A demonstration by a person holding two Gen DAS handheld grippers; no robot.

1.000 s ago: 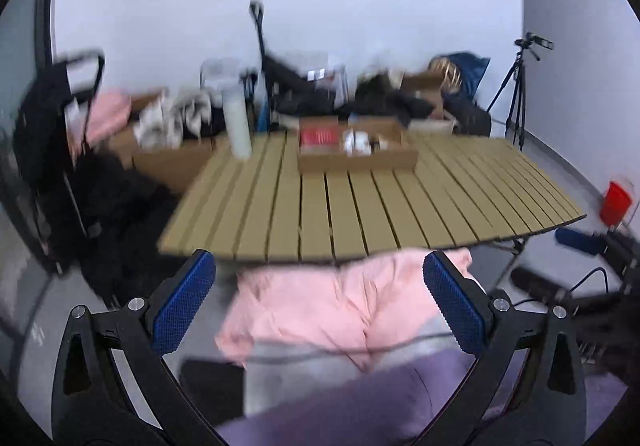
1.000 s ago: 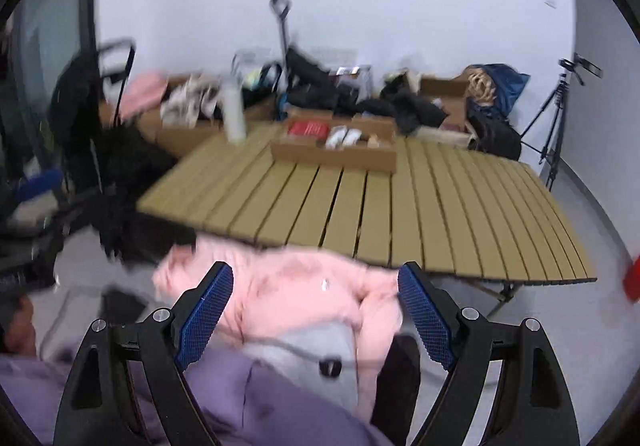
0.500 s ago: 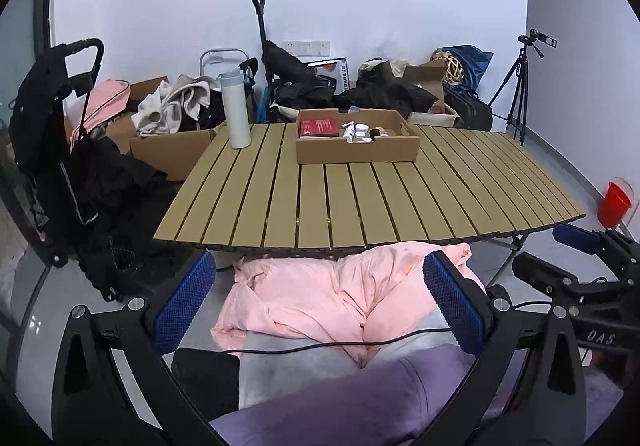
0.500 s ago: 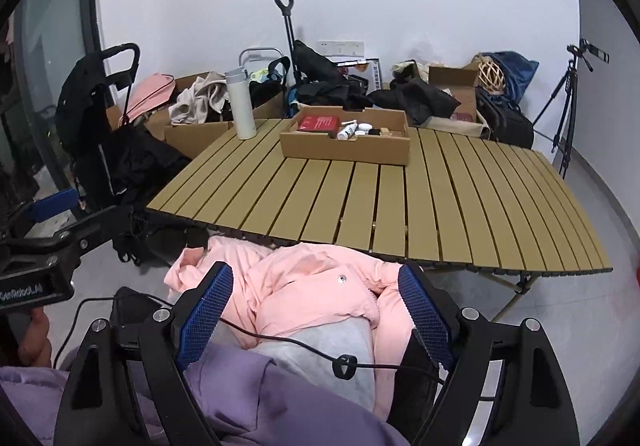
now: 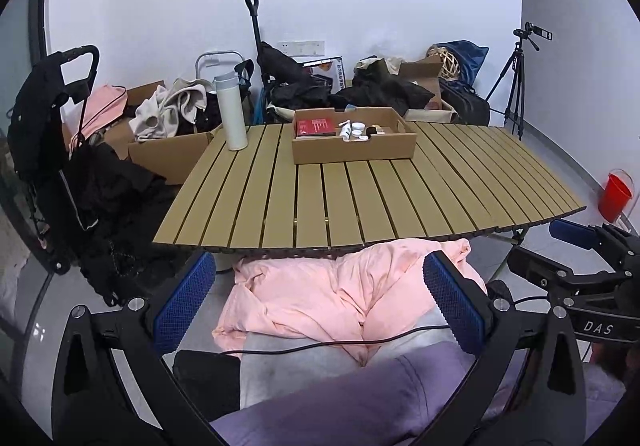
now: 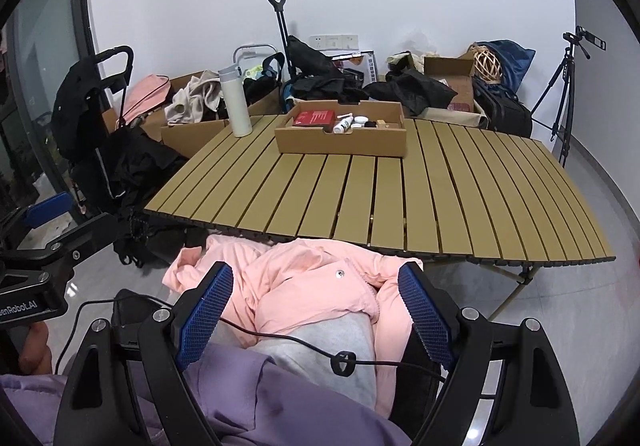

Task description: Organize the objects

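Note:
A shallow cardboard box (image 5: 352, 150) (image 6: 340, 144) stands at the far side of a slatted wooden table (image 5: 360, 206) (image 6: 440, 198). In it lie a red booklet (image 5: 315, 126) (image 6: 314, 118), a small white bottle (image 5: 345, 131) (image 6: 343, 124), white jars (image 5: 358, 127) and small dark items. A white flask (image 5: 231, 110) (image 6: 235, 102) stands upright at the table's far left. My left gripper (image 5: 320, 304) and right gripper (image 6: 316, 312) are both open and empty, held low in front of the table over a pink jacket (image 5: 344, 298) (image 6: 312, 286) on my lap.
Behind the table lie cardboard boxes, clothes, bags and a folded trolley (image 5: 256, 46). A black stroller (image 5: 52, 118) stands left. A tripod (image 5: 516, 82) and red bucket (image 5: 616, 196) stand right. A cable (image 6: 280, 338) runs across my lap. The other gripper shows at each view's edge.
Both views were blurred and shifting a second ago and are now steady. Both grippers stay open at the same width.

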